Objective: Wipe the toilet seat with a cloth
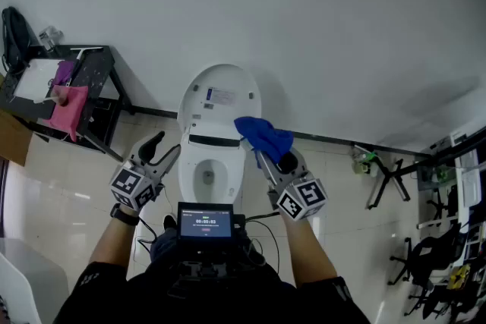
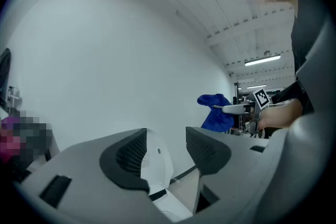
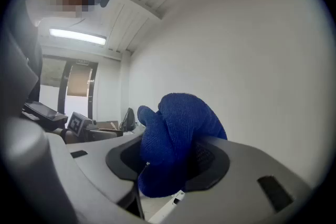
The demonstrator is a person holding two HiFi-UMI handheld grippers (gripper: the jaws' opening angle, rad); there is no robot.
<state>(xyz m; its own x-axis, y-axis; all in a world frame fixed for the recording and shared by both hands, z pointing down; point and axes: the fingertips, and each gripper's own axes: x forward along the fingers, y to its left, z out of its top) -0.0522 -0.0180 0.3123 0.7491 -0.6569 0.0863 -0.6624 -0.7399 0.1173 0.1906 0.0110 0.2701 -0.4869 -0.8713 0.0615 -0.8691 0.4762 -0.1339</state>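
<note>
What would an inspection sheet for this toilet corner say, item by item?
Surface: pale tiled floor; white toilet with its lid raised against the wall.
Job's things: blue cloth, bunched up, held near the lid's right edge, not on the seat.
Clutter: black rack at left, with a pink cloth hanging off it.
Claws: right claw shut on the blue cloth; left claw open, nothing in it.
Cables: black cables by the small screen at the person's chest.
Surroundings: plain white wall; black stands at right.
</note>
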